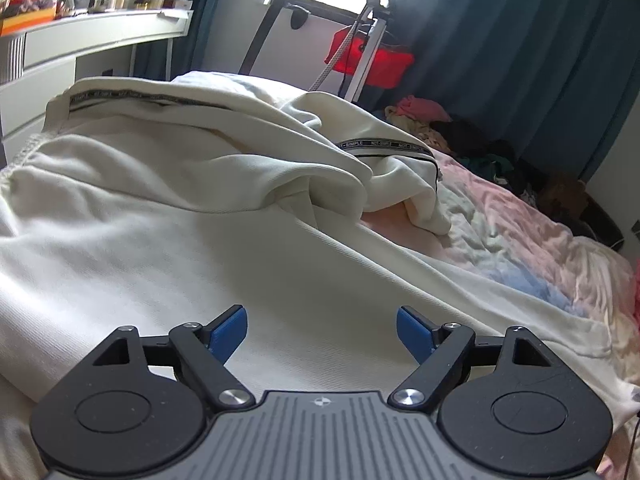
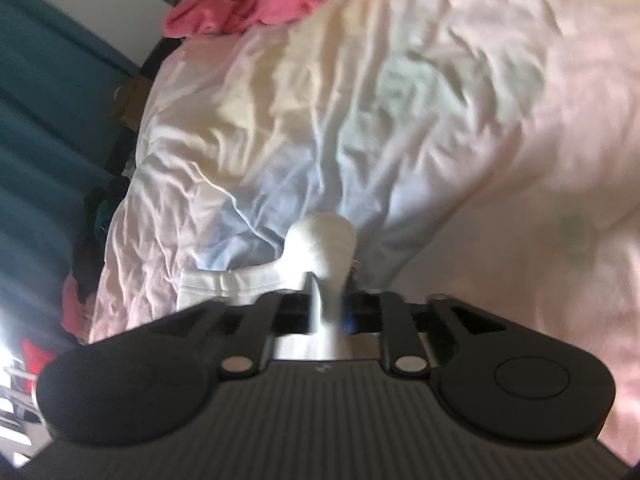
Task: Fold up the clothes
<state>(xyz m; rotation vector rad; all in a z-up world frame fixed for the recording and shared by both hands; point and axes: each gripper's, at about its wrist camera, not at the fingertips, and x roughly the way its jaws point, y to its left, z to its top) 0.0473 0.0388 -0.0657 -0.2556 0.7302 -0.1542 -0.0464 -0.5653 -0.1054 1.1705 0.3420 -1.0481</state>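
A cream-white garment (image 1: 168, 216) with black lettered tape trim lies spread and partly bunched on the bed, filling the left wrist view. My left gripper (image 1: 322, 330) is open just above its flat lower part, blue pads (image 1: 228, 334) apart, holding nothing. In the blurred right wrist view, my right gripper (image 2: 330, 304) is shut on a fold of the cream-white garment (image 2: 320, 244), which bulges out past the fingertips above the pink bedsheet (image 2: 460, 120).
A crumpled pink and pale blue bedsheet (image 1: 520, 232) covers the bed. A pile of pink and dark clothes (image 1: 460, 132) lies at the far side, and more pink cloth (image 2: 272, 0) shows in the right wrist view. A white desk (image 1: 92, 36), a red bag (image 1: 372, 62) and teal curtains (image 1: 520, 60) stand behind.
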